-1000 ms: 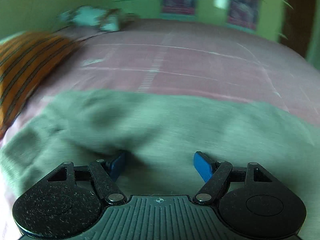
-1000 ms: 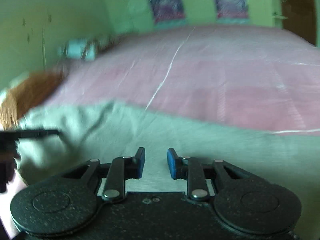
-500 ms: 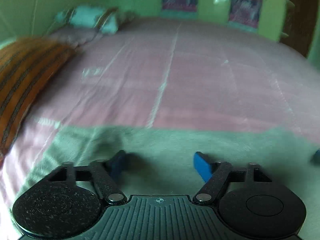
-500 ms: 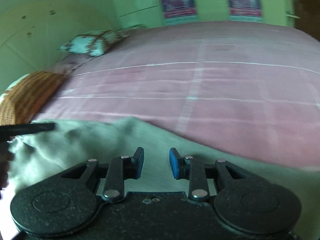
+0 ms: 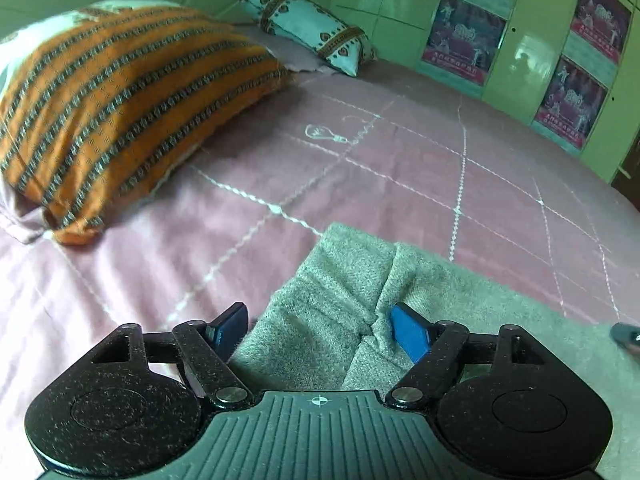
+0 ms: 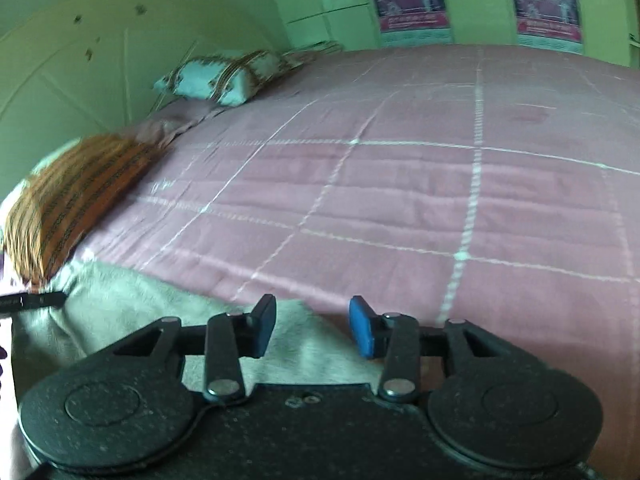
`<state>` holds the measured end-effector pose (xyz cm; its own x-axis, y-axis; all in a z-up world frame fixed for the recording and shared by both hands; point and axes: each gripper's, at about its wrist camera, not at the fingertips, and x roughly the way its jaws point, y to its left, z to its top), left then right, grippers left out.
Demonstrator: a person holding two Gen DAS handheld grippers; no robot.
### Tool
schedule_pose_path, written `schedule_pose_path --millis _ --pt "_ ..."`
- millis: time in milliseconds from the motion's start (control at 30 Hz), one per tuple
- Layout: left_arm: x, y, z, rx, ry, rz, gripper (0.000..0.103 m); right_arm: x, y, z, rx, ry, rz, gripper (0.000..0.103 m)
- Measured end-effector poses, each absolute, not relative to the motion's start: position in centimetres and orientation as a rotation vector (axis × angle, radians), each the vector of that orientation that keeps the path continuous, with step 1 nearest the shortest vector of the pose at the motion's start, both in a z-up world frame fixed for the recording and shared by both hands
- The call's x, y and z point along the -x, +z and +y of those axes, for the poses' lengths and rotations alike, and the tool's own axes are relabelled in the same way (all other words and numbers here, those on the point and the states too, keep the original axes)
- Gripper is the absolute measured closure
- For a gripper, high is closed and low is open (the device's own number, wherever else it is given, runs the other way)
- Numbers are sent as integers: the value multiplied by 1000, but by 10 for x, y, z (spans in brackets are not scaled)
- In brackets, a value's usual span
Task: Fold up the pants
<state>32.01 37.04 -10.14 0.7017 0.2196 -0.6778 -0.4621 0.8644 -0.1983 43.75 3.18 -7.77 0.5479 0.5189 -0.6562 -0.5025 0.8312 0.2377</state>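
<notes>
- Left wrist view: sharper than a second ago, and swung toward the orange striped pillow (image 5: 120,108), now large at upper left.
- Shows far less of the pants (image 5: 344,300) than before; earlier filled the whole lower width, now only a grey corner running from centre to lower right.
- Left gripper (image 5: 320,332) spread wide, about as far as in the earlier frames; nothing clamped.
- Corner of the pants bunched into folds between the blue pads; right pad (image 5: 410,338) against a crease, left pad (image 5: 230,326) just off the cloth edge over the pink bedspread (image 5: 400,184).
- Dark object (image 5: 626,334) at the right edge, on the pants; too little visible to identify.
- Small patterned pillow (image 5: 312,32) far back by the green wall (image 5: 380,4); posters (image 5: 464,36) on the wall to the right.
- Right wrist view: right gripper (image 6: 313,328) wider apart than half a second ago; holds nothing.
- Pants (image 6: 132,308) now lower left only, a point of cloth reaching up between the fingers; left finger (image 6: 262,330) over cloth, right finger (image 6: 364,332) at the cloth's edge by the bedspread (image 6: 440,184).
- Black bar (image 6: 32,302) at the left edge, as before, lying on the pants.
- Orange pillow (image 6: 72,204) left, patterned pillow (image 6: 224,76) beyond.
</notes>
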Motion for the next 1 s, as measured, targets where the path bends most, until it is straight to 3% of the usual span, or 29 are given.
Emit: schedule_pose_path --millis 100,133,167,267,333,500,800,933,1000 --pt "-322 -109 377 430 351 688 38 -446 -86 45 5 631 810 70" --pt "-320 -110 376 440 338 687 47 -446 -87 49 33 646 816 79" --pt "-322 -112 376 441 336 687 47 -444 -87 54 68 667 817 93" --pt "-317 -106 368 387 368 653 57 -435 -82 58 115 670 782 102" --pt "-307 -106 365 387 386 635 55 -430 -80 56 119 641 748 103" --pt "-302 -113 379 443 398 646 39 -430 -90 67 198 519 765 101" --pt "-302 -54 318 245 334 533 39 -387 -50 -28 -37 446 698 100" --pt "-345 -94 287 118 274 723 39 -382 -75 -25 -37 464 824 100" --pt "-345 -106 291 78 272 712 39 -383 -85 -42 -36 405 842 103"
